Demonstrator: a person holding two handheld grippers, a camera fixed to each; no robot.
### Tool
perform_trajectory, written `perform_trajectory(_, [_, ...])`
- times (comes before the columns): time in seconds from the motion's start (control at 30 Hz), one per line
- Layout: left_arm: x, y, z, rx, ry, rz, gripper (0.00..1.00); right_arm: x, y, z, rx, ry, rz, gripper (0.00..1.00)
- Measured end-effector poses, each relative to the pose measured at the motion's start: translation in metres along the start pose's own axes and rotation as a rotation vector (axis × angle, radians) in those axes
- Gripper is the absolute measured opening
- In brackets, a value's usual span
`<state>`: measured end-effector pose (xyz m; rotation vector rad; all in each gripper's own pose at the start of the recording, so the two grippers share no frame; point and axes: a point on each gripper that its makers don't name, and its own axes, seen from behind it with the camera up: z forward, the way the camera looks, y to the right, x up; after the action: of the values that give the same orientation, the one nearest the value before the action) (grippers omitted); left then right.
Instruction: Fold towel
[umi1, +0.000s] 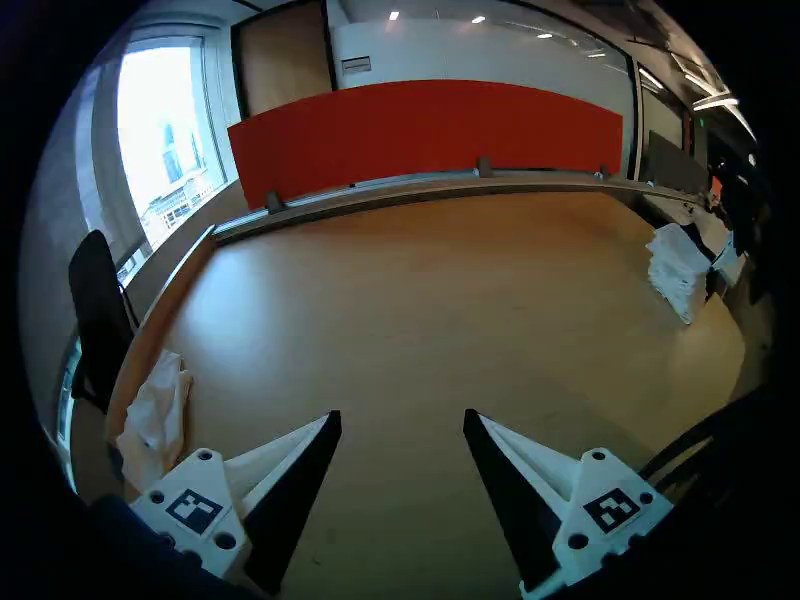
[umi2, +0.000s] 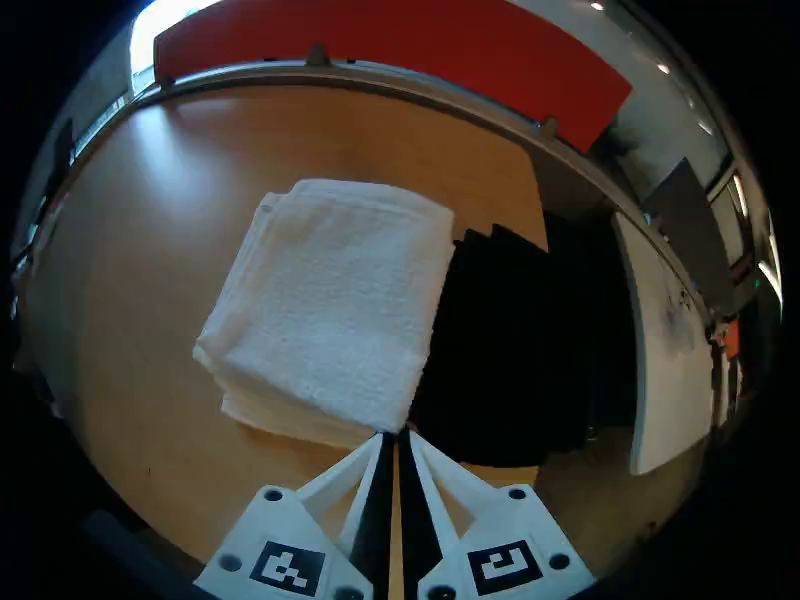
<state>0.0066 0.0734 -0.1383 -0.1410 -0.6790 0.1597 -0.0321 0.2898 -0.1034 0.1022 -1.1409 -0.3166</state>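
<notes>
- As far as I can judge from where things lie, the towel (umi2: 330, 310) is already folded: it sits as a neat, thick white rectangle on the wooden table (umi1: 430, 300), with several layers showing along its near-left edge.
- Its corners look squared and its top is flat and smooth, so the folding itself seems done or very nearly so.
- The right claw (umi2: 397, 437) hangs just at the towel's near corner with its two fingers drawn together, only a thin slit between them. I see no cloth caught in that slit, though the tips are close enough to the corner that I cannot rule out a touch.
- To the right of the towel lies a dark shape (umi2: 510, 340); I cannot tell what it is.
- The left claw (umi1: 401, 415) has its fingers spread wide apart and holds nothing, hovering over a bare stretch of table well away from any cloth.
- Off by the table's left edge a crumpled white cloth (umi1: 150, 420) lies in a heap, and at the far right a stack of white cloths (umi1: 680, 270) stands near the edge, below the red screen (umi1: 430, 130).
- What may be left, by my reckoning, is to take the right claw away from this towel; the crumpled cloth looks like a likely next one to fold.
</notes>
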Motion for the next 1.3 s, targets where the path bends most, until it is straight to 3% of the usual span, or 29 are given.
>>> perform_trajectory(0.3, [-0.002, 0.002, 0.001, -0.003, -0.004, 0.002, 0.91, -0.001, -0.003, 0.002, -0.009, 0.002, 0.004, 0.06])
perform_trajectory(0.5, [-0.002, 0.001, 0.001, -0.002, -0.002, -0.003, 0.91, -0.001, -0.006, 0.001, -0.014, 0.013, 0.014, 0.16])
perform_trajectory(0.67, [-0.002, 0.000, 0.001, -0.001, 0.001, -0.007, 0.91, -0.002, -0.009, -0.002, -0.007, 0.023, 0.025, 0.36])
perform_trajectory(0.73, [-0.002, 0.000, 0.001, -0.002, 0.002, -0.010, 0.91, -0.002, -0.011, -0.004, -0.004, 0.027, 0.031, 0.49])
perform_trajectory(0.87, [-0.001, -0.001, 0.001, -0.004, 0.005, -0.014, 0.91, 0.001, -0.015, -0.006, -0.004, 0.045, 0.046, 0.86])
perform_trajectory(0.93, [-0.001, -0.002, 0.002, -0.005, 0.007, -0.017, 0.91, 0.003, -0.018, -0.007, -0.002, 0.057, 0.054, 0.92])
perform_trajectory(1.3, [0.002, -0.009, 0.003, -0.001, 0.020, -0.043, 0.91, 0.013, -0.035, -0.015, 0.015, 0.111, 0.114, 0.94])
